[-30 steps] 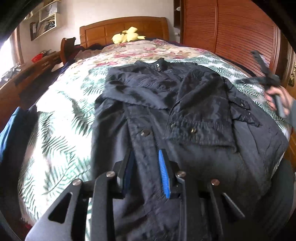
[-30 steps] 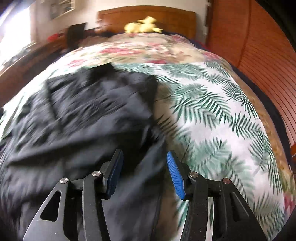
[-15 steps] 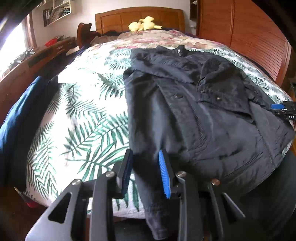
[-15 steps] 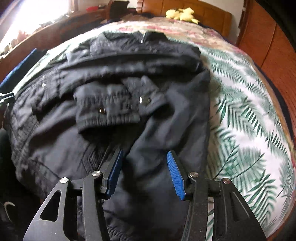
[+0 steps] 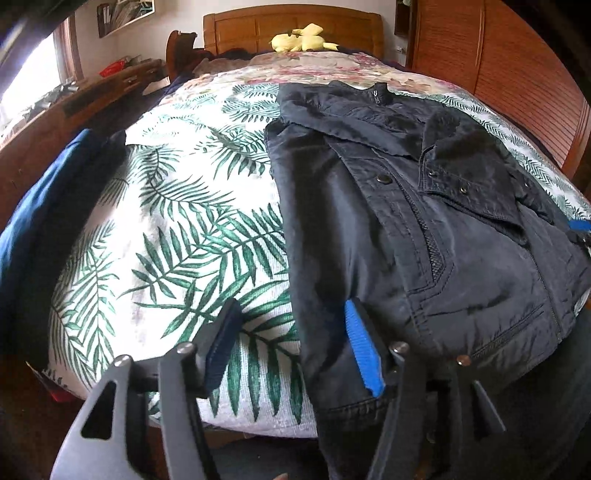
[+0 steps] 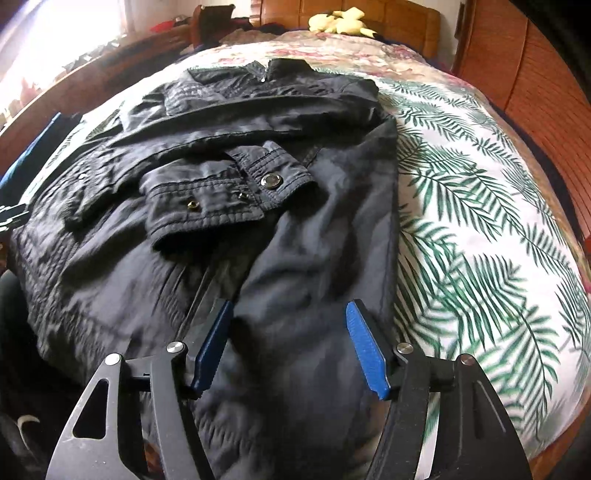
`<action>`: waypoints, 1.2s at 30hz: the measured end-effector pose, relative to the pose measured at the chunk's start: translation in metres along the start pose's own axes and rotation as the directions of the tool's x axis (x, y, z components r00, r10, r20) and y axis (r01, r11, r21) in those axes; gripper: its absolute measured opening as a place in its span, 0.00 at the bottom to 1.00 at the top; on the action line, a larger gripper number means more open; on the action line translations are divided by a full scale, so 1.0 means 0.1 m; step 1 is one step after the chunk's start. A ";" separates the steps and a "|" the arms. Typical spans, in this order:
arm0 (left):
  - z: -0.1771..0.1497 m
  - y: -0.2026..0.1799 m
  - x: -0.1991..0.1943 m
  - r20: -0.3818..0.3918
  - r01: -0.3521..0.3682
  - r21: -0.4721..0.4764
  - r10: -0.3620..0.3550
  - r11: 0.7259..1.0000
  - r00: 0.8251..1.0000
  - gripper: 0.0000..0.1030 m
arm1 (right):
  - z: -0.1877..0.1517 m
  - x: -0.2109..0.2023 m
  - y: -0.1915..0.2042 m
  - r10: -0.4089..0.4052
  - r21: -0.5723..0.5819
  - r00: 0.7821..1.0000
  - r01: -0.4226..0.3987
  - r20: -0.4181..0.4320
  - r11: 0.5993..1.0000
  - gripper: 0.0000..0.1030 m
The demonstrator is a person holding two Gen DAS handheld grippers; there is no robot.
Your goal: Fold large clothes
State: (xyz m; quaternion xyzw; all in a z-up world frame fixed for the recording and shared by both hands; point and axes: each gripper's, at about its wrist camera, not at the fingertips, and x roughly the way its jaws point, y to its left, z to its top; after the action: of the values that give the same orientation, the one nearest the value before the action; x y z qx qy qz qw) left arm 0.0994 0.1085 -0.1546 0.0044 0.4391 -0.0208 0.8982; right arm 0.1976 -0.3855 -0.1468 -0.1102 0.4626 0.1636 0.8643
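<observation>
A black jacket [image 5: 424,236] lies face up on the palm-leaf bedspread [image 5: 177,229], collar toward the headboard and its hem hanging over the near edge of the bed. Both sleeves are folded across its chest, and a cuff with snap buttons [image 6: 229,199] lies on top. My left gripper [image 5: 291,347] hovers at the jacket's lower left corner with its jaws opening. The jacket's side edge runs between the fingers without being pinched. My right gripper [image 6: 290,349] is over the lower right part of the jacket [image 6: 295,258], its jaws also opening above loose fabric.
A yellow plush toy [image 5: 303,37] sits by the wooden headboard [image 5: 288,22]. A slatted wooden wardrobe [image 5: 517,74] stands along the right of the bed. A blue cloth [image 5: 44,206] and a wooden dresser [image 5: 74,107] are on the left.
Both pairs of jaws have widened. My left gripper shifted left to the jacket's side edge. My right gripper swung from the bare bedspread to above the jacket's lower right part.
</observation>
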 end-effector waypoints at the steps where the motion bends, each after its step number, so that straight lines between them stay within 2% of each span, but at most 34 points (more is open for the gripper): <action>1: 0.00 0.00 0.00 0.000 0.001 -0.001 -0.001 1.000 1.000 0.57 | -0.05 -0.06 -0.01 -0.002 0.004 1.000 0.002 0.005 1.000 0.63; 8: -0.02 -0.05 -0.07 0.005 -0.016 0.008 0.016 1.000 1.000 0.57 | -0.32 -0.33 -0.12 -0.019 0.035 1.000 0.019 0.004 0.999 0.63; 16: -0.23 -0.15 -0.33 0.003 0.066 0.014 -0.067 0.998 0.998 0.57 | -0.55 -0.31 -0.08 0.002 0.027 0.999 -0.001 -0.041 1.000 0.63; 17: -0.28 -0.17 -0.34 -0.004 0.084 0.015 -0.084 0.996 0.996 0.57 | -0.56 -0.31 -0.05 0.006 0.019 0.999 -0.005 -0.041 1.000 0.59; 19: -0.35 -0.20 -0.35 -0.019 0.098 0.016 -0.098 0.995 0.995 0.57 | -0.56 -0.33 0.04 0.011 -0.009 1.000 -0.012 -0.019 1.000 0.50; 23: -0.51 -0.26 -0.35 -0.034 0.105 0.026 -0.105 0.994 0.994 0.57 | -0.51 -0.52 0.13 0.052 -0.013 0.994 -0.052 0.093 0.999 0.48; 27: -0.58 -0.28 -0.34 -0.027 0.113 0.025 -0.113 0.993 0.993 0.55 | -0.51 -0.47 0.09 0.044 0.006 0.997 -0.044 0.068 0.999 0.48; 29: -0.57 -0.27 -0.36 -0.014 0.129 0.015 -0.128 0.992 0.992 0.50 | -0.54 -0.36 0.03 0.025 0.025 1.000 -0.026 0.017 0.999 0.48; 31: -0.55 -0.26 -0.38 -0.003 0.125 0.012 -0.125 0.992 0.992 0.40 | -0.59 -0.26 -0.02 0.044 0.049 0.999 -0.043 -0.031 0.998 0.49; 32: -0.55 -0.26 -0.40 0.001 0.124 0.012 -0.124 0.992 0.992 0.38 | -0.60 -0.25 -0.03 0.050 0.053 0.998 -0.049 -0.029 0.997 0.49; 34: -0.53 -0.24 -0.45 0.019 0.124 0.009 -0.124 0.992 0.992 0.23 | -0.60 -0.25 -0.03 0.056 0.062 0.998 -0.054 -0.032 0.997 0.49; 35: -0.52 -0.24 -0.48 0.025 0.132 0.010 -0.132 0.991 0.991 0.21 | -0.59 -0.25 -0.01 0.051 0.053 0.998 -0.049 -0.034 0.997 0.49; 36: -0.50 -0.23 -0.52 0.036 0.141 0.011 -0.141 0.990 0.989 0.14 | -0.58 -0.26 0.01 0.046 0.044 0.998 -0.045 -0.030 0.998 0.48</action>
State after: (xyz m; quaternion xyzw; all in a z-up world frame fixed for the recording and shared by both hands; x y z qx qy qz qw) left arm 0.0272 0.0882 -0.1441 -0.0234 0.4216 -0.0861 0.9024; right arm 0.1397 -0.4095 -0.1565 -0.0835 0.4819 0.1715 0.8552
